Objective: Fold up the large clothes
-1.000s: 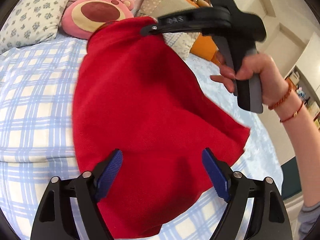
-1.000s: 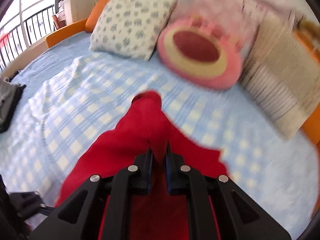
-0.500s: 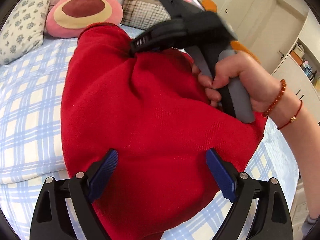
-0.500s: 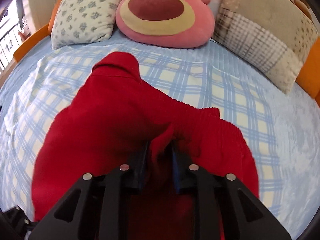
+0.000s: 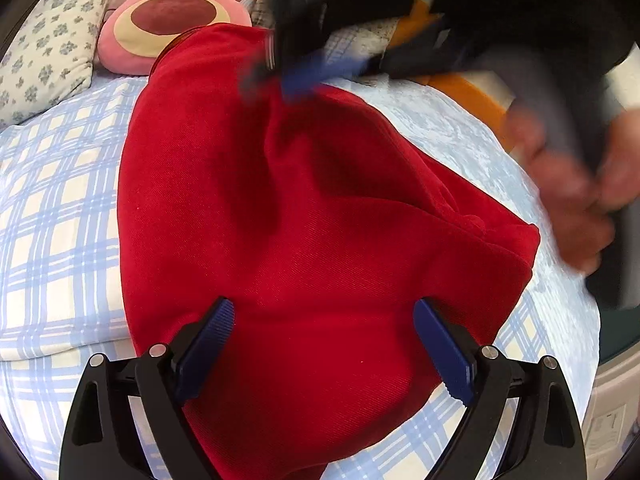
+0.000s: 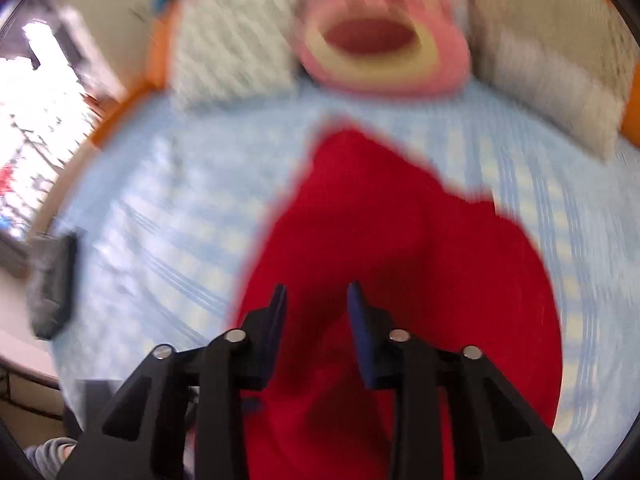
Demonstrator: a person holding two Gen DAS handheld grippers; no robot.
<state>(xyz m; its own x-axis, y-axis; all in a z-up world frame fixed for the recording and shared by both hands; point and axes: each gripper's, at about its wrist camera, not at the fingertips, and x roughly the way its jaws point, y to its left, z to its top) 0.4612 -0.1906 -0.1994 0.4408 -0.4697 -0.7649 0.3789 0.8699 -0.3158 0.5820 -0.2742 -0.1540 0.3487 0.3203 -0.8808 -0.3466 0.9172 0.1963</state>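
Item: red garment (image 5: 304, 216), large and heavy-woven, lying in a rumpled, partly doubled heap on the blue-and-white checked bedspread (image 5: 52, 208). It runs from the near edge of the bed toward the pillows, its far end close to the pink bear cushion (image 5: 176, 20).

Left gripper (image 5: 324, 344): jaws spread wide, poised over the near part of the cloth, pads not pressing on it. Nothing held.

Right gripper (image 6: 316, 312): jaws a little apart and closing, red cloth beneath and behind the gap. The right wrist view is blurred, but the pads appear not to be pinching any fabric. From the left wrist view it shows as a dark smear over the far end of the garment, the person's hand (image 5: 568, 196) on its handle.

Step in hand, by my reading: a fold just laid down and let go; the bundle is uneven, not yet a tidy rectangle.

Next move calls for: fresh holds on two edges or corners, then flattening or a further fold.
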